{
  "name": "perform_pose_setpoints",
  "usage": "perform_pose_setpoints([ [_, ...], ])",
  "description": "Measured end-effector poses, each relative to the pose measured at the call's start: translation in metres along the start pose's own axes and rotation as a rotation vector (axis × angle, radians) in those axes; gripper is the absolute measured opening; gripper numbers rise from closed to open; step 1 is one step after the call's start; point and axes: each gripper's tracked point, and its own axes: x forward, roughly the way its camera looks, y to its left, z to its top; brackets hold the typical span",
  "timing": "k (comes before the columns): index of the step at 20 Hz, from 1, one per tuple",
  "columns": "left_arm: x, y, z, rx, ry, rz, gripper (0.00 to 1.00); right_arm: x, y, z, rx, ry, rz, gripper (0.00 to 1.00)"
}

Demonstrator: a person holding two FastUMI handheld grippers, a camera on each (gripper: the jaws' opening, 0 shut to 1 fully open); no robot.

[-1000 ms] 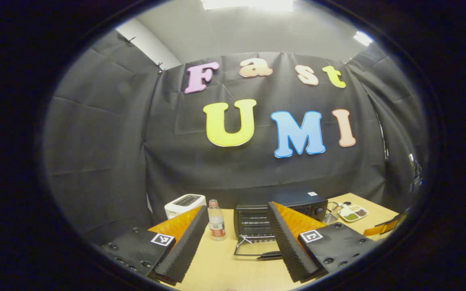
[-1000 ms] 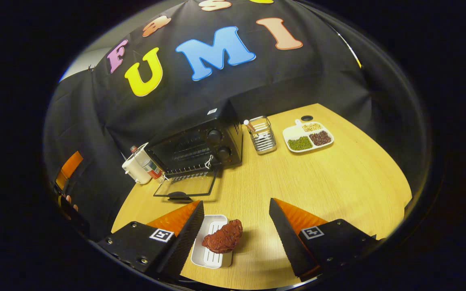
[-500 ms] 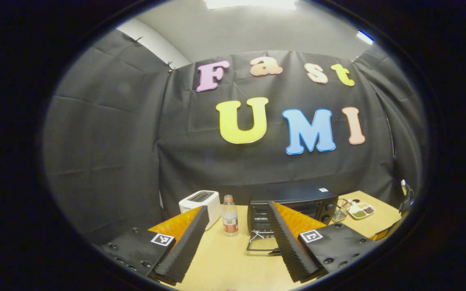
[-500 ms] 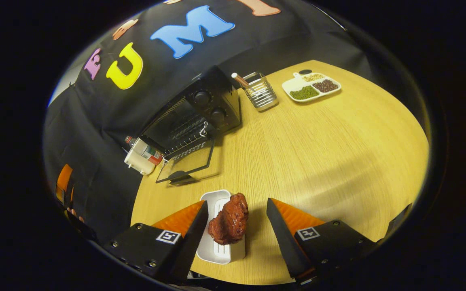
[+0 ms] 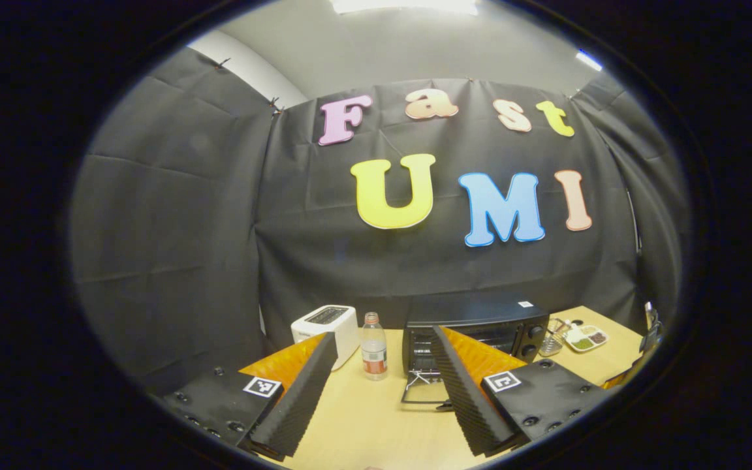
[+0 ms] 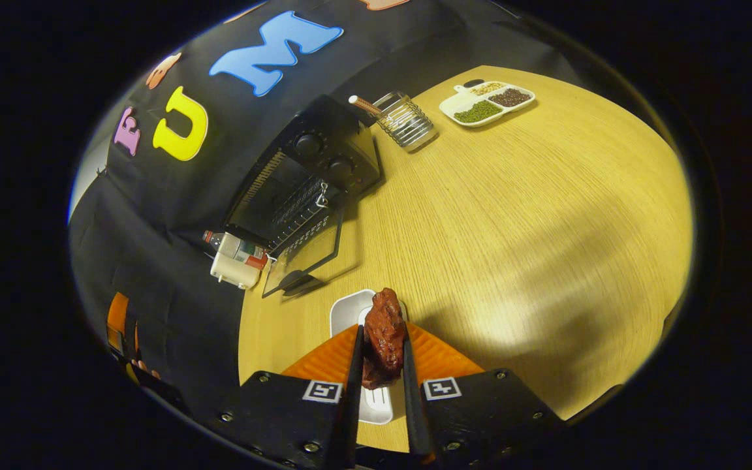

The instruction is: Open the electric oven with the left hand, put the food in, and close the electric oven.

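Right hand-held gripper (image 6: 381,365) first: its 2 fingers are pinched in on the reddish-brown piece of food (image 6: 383,336), 1 on each side, squeezing it right over the white ridged tray (image 6: 348,312) at the near edge of the bench (image 6: 532,215). This gripper is pitched steeply down at the bench top, and whether the food has cleared the tray cannot be told. Just past the tray, the electric oven (image 6: 304,179) stands with its glass door (image 6: 304,254) dropped flat onto the bench, rack bars showing inside and 2 knobs on its front panel. Beside the oven, a wire holder (image 6: 403,121), and farther back a white divided dish (image 6: 487,104) with green and dark fillings. On the oven's other side, a bottle (image 6: 235,248) and a white toaster (image 6: 235,273). At the view's lower left edge, fingertips of the person's hand (image 6: 144,367) show on the other gripper.

Over to the left hand-held gripper (image 5: 382,391): fingers spread wide, nothing between them, held fairly level above the bench and well back from the oven (image 5: 474,326), pointing towards it. Door (image 5: 425,395) down there too; bottle (image 5: 374,356) and toaster (image 5: 325,325) to its left.
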Motion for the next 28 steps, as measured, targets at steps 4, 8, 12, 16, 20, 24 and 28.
perform_pose_setpoints([
  [4, 0.004, -0.004, 0.0, -0.012, -0.005, -0.013, 0.9, -0.005, 0.015, 0.009, 0.038, -0.031, 0.056, 0.11],
  [8, 0.01, -0.004, -0.004, -0.025, 0.0, -0.025, 0.9, -0.014, 0.029, 0.023, 0.001, -0.065, 0.057, 0.1],
  [12, 0.02, -0.006, -0.008, -0.036, -0.001, -0.044, 0.97, -0.02, 0.062, 0.049, 0.002, -0.123, 0.099, 0.11],
  [16, 0.029, -0.003, -0.012, -0.053, 0.004, -0.062, 0.95, -0.008, 0.093, 0.072, 0.006, -0.164, 0.141, 0.1],
  [20, 0.041, 0.01, -0.017, -0.046, 0.009, -0.066, 0.95, 0.015, 0.124, 0.084, 0.016, -0.189, 0.174, 0.11],
  [24, 0.054, 0.029, -0.019, -0.044, 0.011, -0.056, 0.97, 0.042, 0.15, 0.094, 0.038, -0.213, 0.197, 0.11],
  [28, 0.065, 0.049, -0.028, -0.037, 0.023, -0.048, 0.99, 0.074, 0.17, 0.105, 0.074, -0.242, 0.211, 0.1],
])
